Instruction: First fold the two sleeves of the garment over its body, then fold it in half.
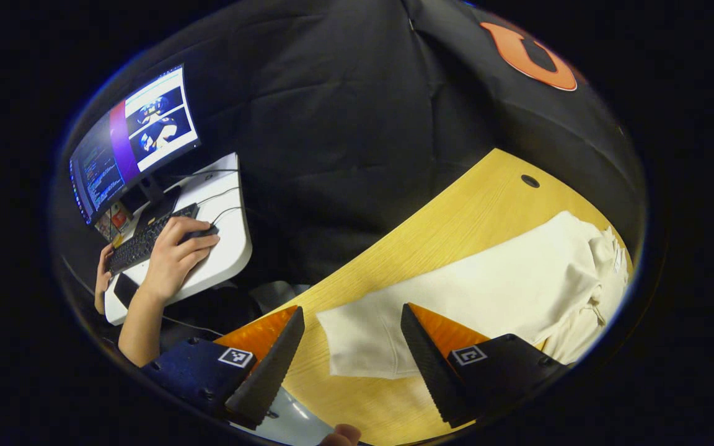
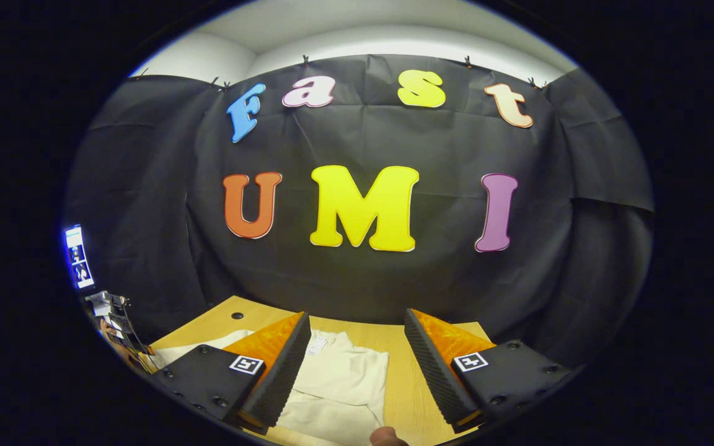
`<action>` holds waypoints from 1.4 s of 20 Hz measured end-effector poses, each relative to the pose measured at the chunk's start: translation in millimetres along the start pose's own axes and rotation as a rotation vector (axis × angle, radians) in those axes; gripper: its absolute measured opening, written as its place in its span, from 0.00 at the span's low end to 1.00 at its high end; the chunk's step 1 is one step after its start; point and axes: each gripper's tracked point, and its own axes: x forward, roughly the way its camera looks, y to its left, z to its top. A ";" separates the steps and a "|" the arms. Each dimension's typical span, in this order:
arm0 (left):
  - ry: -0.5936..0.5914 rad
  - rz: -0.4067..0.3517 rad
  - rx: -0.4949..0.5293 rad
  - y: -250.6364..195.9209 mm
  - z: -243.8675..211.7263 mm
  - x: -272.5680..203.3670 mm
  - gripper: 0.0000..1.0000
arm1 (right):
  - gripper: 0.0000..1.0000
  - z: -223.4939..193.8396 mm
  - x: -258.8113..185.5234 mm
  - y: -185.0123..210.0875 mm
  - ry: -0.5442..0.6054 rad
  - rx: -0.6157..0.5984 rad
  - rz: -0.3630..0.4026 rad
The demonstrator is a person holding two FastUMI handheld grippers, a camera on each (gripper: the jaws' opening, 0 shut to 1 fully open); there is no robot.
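Observation:
A cream garment (image 1: 493, 291) lies on the wooden table (image 1: 456, 204), stretching from near my left gripper to a bunched end at the right. My left gripper (image 1: 352, 322) hovers open above the garment's near hem corner, nothing between its fingers. In the right gripper view the same cream garment (image 2: 338, 384) lies flat on the table (image 2: 406, 371) below and ahead of my right gripper (image 2: 357, 328), which is open and holds nothing.
A white side desk (image 1: 227, 248) at the left carries a monitor (image 1: 134, 136) and a keyboard (image 1: 146, 238); a person's hand (image 1: 177, 254) rests on a mouse there. A cable hole (image 1: 529, 181) marks the table's far part. Black cloth walls the booth behind.

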 end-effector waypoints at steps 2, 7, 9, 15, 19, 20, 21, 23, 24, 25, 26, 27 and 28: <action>0.056 0.020 -0.042 3.5 -7.8 7.1 0.99 | 0.95 2.9 -1.9 10.1 -0.004 -0.003 0.016; 0.229 0.024 -0.175 3.8 -32.0 18.1 0.99 | 0.95 -8.6 -1.9 25.2 0.036 -0.011 0.023; 0.269 0.027 -0.206 4.4 -33.9 21.8 0.99 | 0.95 -9.6 -1.6 31.4 0.046 0.006 0.029; 0.346 -0.013 -0.217 -4.9 -33.8 27.1 0.99 | 0.95 -5.1 -3.0 36.4 0.020 0.016 0.015; 0.386 -0.042 -0.231 -6.4 -33.5 28.1 0.88 | 0.95 -17.1 -9.3 30.7 0.026 0.018 0.012; 0.395 -0.051 -0.220 -7.1 -32.6 29.7 0.81 | 0.95 -20.0 -8.3 25.8 0.032 0.029 0.009; 0.400 -0.060 -0.213 -7.9 -32.4 30.2 0.86 | 0.95 -21.0 -10.5 21.2 0.038 0.043 0.003; 0.403 -0.076 -0.211 -8.0 -30.8 30.5 0.74 | 0.95 -25.8 -11.5 8.8 0.050 0.067 -0.014; 0.405 -0.082 -0.208 -9.4 -30.0 31.1 0.65 | 0.95 -27.9 -13.0 2.0 0.054 0.077 -0.019; 0.410 -0.092 -0.206 -12.1 -29.1 32.2 0.59 | 0.95 -28.3 -14.2 -3.6 0.054 0.085 -0.025; 0.413 -0.109 -0.208 -15.7 -27.8 33.7 0.55 | 0.95 -30.5 -13.9 -10.5 0.057 0.092 -0.034; 0.420 -0.129 -0.214 -20.8 -26.7 34.1 0.49 | 0.95 -31.7 -14.4 -15.5 0.061 0.102 -0.038; 0.426 -0.143 -0.215 -22.9 -26.1 34.3 0.25 | 0.95 -34.1 -15.0 -18.3 0.066 0.112 -0.036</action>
